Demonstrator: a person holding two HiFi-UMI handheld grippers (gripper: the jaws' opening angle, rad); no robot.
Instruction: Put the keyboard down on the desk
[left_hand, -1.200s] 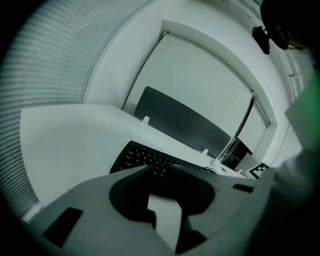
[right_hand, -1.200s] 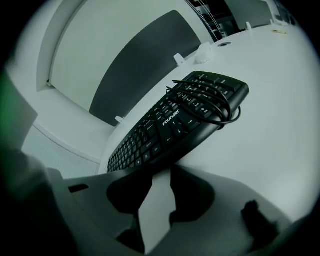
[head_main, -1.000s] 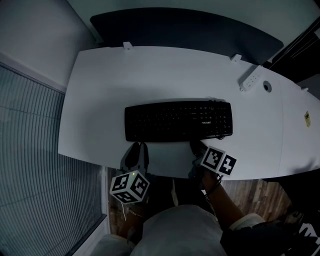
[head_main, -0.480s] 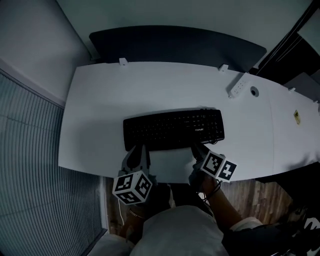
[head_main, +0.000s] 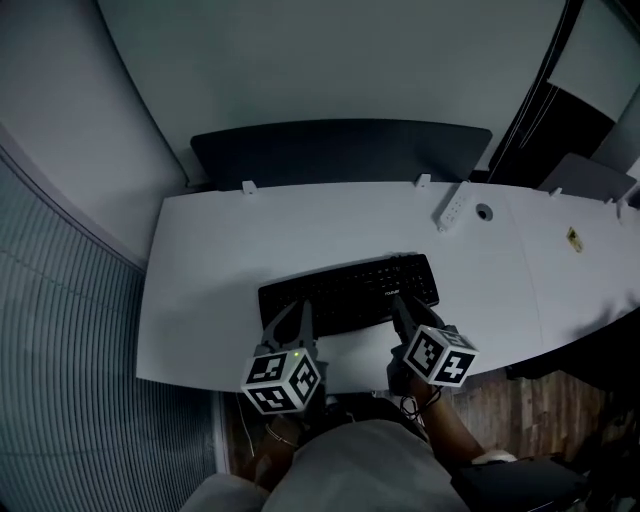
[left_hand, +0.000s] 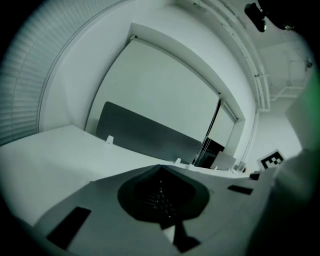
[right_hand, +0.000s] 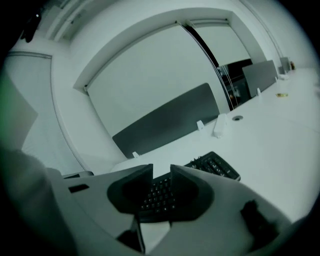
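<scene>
A black keyboard (head_main: 352, 283) lies flat on the white desk (head_main: 225, 262), close to its front edge. My left gripper (head_main: 303, 306) is shut, its tips meeting at the keyboard's near left edge. In the left gripper view that gripper (left_hand: 160, 169) has its two jaws touching, with the keyboard's keys (left_hand: 159, 196) dim in the hollow below them and nothing visible between the pads. My right gripper (head_main: 400, 300) sits at the keyboard's near right edge. In the right gripper view this gripper (right_hand: 161, 174) keeps a narrow gap, and the keyboard (right_hand: 214, 165) shows through and beyond it.
A white power strip (head_main: 452, 207) and a round cable hole (head_main: 485, 212) sit at the desk's far right. A dark divider panel (head_main: 340, 150) runs along the back edge. Blinds (head_main: 60, 380) fill the left side. A small yellow item (head_main: 574, 238) lies far right.
Both grippers have moved forward from the desk's front edge onto the keyboard's near edge. The left jaws have come together. The head view has lifted and shows more wall.
</scene>
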